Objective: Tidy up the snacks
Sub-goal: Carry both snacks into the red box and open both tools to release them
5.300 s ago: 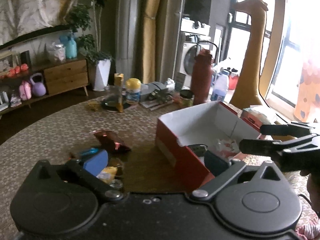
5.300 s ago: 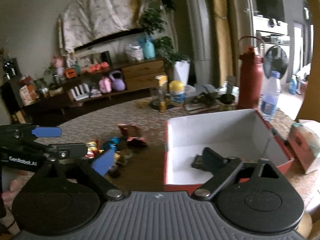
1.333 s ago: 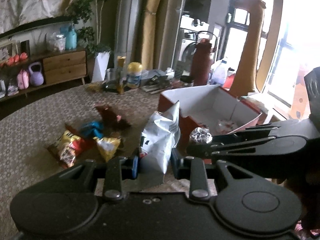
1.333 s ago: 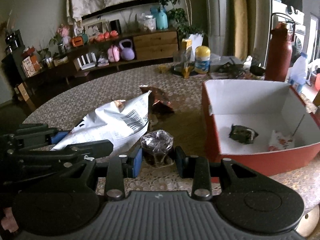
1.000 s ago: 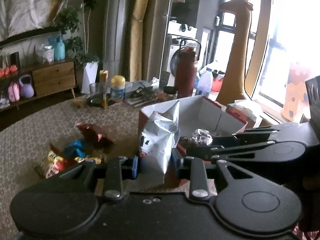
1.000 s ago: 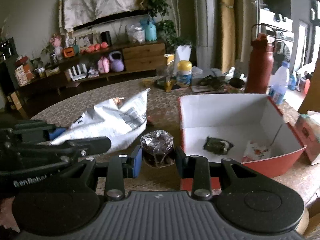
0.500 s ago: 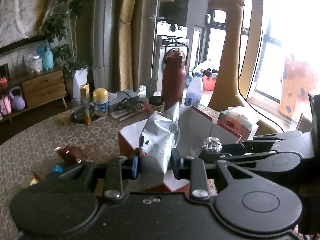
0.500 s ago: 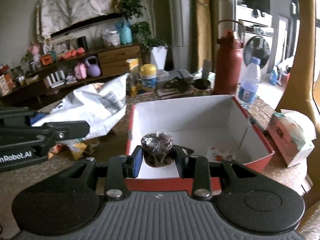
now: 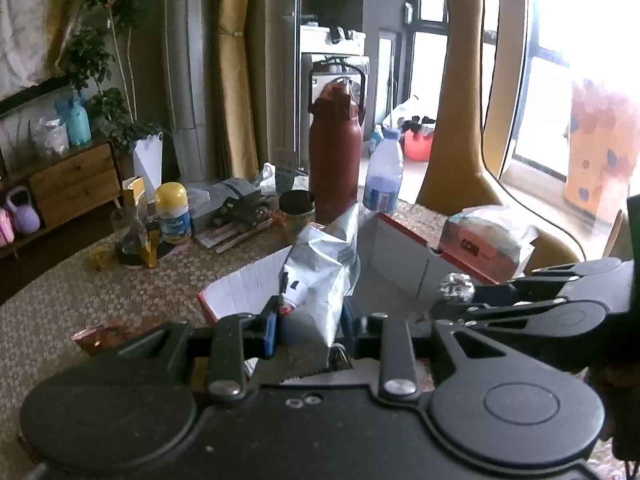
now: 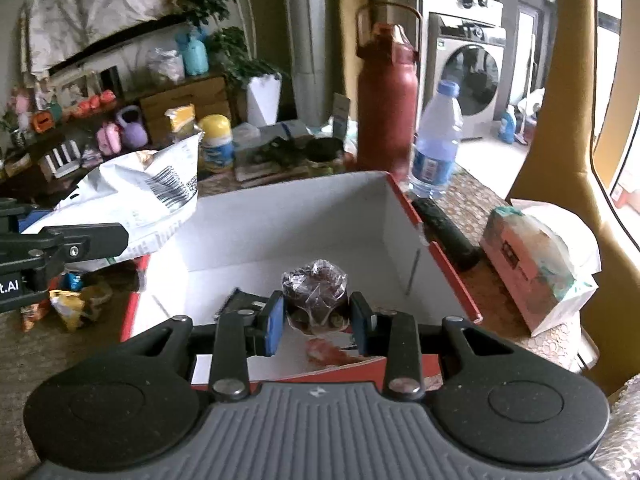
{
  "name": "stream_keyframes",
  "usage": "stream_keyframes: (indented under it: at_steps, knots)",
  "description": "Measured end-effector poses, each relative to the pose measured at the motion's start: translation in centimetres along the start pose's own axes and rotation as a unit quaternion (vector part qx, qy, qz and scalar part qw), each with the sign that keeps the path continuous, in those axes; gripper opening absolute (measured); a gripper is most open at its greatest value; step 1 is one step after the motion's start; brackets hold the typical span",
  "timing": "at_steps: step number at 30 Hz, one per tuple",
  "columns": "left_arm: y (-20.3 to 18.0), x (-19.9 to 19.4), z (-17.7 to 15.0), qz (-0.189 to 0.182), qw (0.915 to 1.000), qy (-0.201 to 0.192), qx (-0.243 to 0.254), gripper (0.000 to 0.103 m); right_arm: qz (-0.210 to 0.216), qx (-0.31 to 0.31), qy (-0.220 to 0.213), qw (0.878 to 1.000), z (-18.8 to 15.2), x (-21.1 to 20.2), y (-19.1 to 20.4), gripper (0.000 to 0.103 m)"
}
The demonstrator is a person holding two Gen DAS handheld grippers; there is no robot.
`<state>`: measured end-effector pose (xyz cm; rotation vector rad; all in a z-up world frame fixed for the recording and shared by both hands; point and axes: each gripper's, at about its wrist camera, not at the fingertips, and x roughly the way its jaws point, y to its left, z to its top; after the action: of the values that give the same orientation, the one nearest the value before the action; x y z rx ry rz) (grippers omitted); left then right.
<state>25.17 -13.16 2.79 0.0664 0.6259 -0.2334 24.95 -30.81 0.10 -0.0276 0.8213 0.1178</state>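
My left gripper is shut on a silver-white snack bag and holds it upright over the near left corner of the red box. The bag also shows in the right wrist view. My right gripper is shut on a small dark cake in clear wrap, held above the white inside of the red box. The wrapped cake also shows in the left wrist view. A red-printed packet lies on the box floor under my right gripper.
Several loose snack packets lie on the patterned table left of the box. A dark red flask, a water bottle, a yellow-lidded tub and clutter stand behind it. A tissue pack lies right of it.
Both grippers have closed on snacks from the table and carried them right and forward. They now hang over the red box, lower and closer than half a second ago.
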Motion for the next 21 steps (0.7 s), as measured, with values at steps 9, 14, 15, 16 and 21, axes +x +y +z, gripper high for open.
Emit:
stream_keyframes:
  at_steps: [9,14,15,16,21]
  knots:
    - [-1.5,5.3,0.7,-0.003,0.9988,0.048,0.01,0.029,0.001,0.01,0.035,0.999,0.4,3.7,-2.5,0.034]
    - [-2.2,8.4,0.5,0.014,0.9967,0.072,0.034,0.029,0.001,0.023,0.056,0.998,0.5,6.0,-3.5,0.034]
    - [-2.2,9.0,0.5,0.015,0.9963,0.077,0.033,0.029,-0.001,0.026,0.059,0.998,0.6,6.5,-3.7,0.034]
    - [-2.1,9.6,0.5,0.017,0.9959,0.082,0.032,0.029,-0.003,0.028,0.062,0.998,0.7,6.9,-3.8,0.034]
    - [-2.1,12.1,0.2,0.023,0.9934,0.108,0.031,0.029,-0.003,0.031,0.078,0.996,0.7,8.8,-4.0,0.034]
